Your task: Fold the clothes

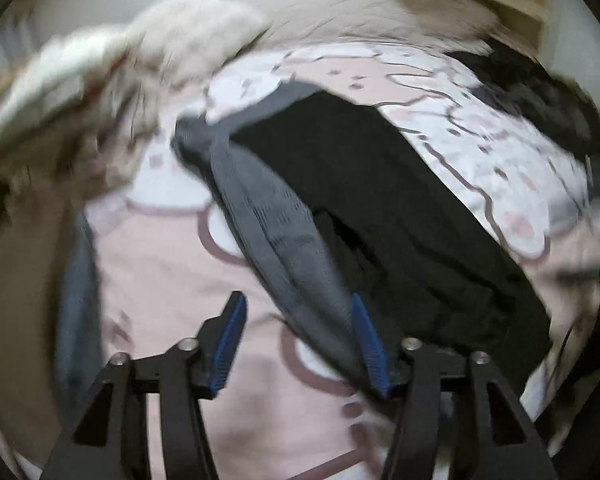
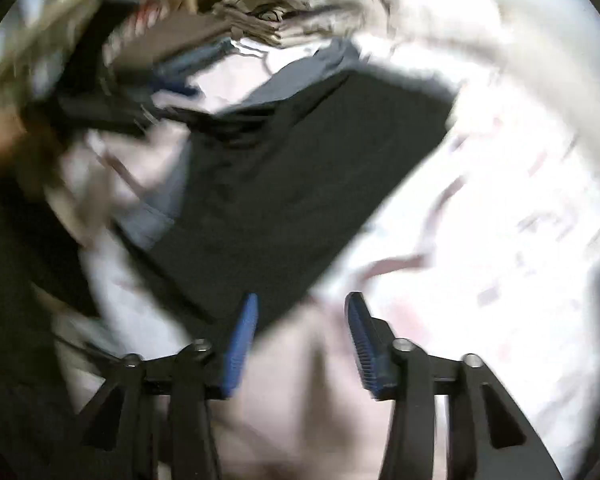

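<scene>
Both tongs, left tongs (image 1: 298,344) and right tongs (image 2: 302,344), gape empty over dark garment (image 1: 380,208) on bedsheet (image 1: 172,272); folding looks unfinished.

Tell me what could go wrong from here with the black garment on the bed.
1. In the left wrist view, a grey fabric edge lies against one finger of the open left gripper; it could snag and drag the fold open.
2. The black garment lies beside a heap of other clothes, so a blind grasp might catch the wrong piece.
3. The right gripper is open, holding nothing.
</scene>
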Demonstrator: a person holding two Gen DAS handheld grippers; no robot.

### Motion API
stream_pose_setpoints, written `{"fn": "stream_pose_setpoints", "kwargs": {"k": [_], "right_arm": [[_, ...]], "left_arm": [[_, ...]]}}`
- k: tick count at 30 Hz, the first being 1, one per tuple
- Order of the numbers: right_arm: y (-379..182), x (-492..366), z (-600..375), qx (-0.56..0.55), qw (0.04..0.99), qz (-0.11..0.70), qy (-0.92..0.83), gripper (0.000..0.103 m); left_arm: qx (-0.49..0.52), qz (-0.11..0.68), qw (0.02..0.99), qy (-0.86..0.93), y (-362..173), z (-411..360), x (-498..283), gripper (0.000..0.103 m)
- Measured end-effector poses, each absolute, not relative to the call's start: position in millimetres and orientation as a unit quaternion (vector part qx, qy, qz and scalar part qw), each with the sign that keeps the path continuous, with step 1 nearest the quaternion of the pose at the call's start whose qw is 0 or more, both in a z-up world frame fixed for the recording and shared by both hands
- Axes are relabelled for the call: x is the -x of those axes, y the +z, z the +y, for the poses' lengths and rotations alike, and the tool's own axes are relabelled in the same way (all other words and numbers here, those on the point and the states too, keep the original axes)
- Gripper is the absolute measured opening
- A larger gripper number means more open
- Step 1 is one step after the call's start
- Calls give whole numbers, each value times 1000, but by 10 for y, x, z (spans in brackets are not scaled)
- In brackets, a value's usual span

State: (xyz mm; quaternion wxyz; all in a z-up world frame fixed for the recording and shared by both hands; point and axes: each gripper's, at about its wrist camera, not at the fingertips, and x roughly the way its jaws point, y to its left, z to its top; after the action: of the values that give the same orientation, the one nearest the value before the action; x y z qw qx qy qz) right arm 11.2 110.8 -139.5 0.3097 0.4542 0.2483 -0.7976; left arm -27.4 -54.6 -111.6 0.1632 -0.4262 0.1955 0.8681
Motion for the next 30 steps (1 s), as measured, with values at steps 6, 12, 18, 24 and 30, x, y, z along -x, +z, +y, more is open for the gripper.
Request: {"fn": "stream_pose_setpoints", "kwargs": {"k": [6,12,18,24,30], "right_arm": [[-1792,-563,1307,-251,257,565,-743,74],[-2253,-861,1360,-104,280,700,-649,74],[-2352,-943,1208,-3,318,725,-611,74],[-2434,-955,1111,79,366,729,-573,74],[-2335,-969,967,70,396,711,-576,32]], "left_arm": [[277,463,195,819,-1261,-397,-302,64],[131,677,263,675,-1918,-453,-793,67],[101,689,288,658,-2071,-523,-767,67],[84,686,309,654,-2069,-460,-736,67],[76,677,318,659,-2027,-365,-717,67]]}}
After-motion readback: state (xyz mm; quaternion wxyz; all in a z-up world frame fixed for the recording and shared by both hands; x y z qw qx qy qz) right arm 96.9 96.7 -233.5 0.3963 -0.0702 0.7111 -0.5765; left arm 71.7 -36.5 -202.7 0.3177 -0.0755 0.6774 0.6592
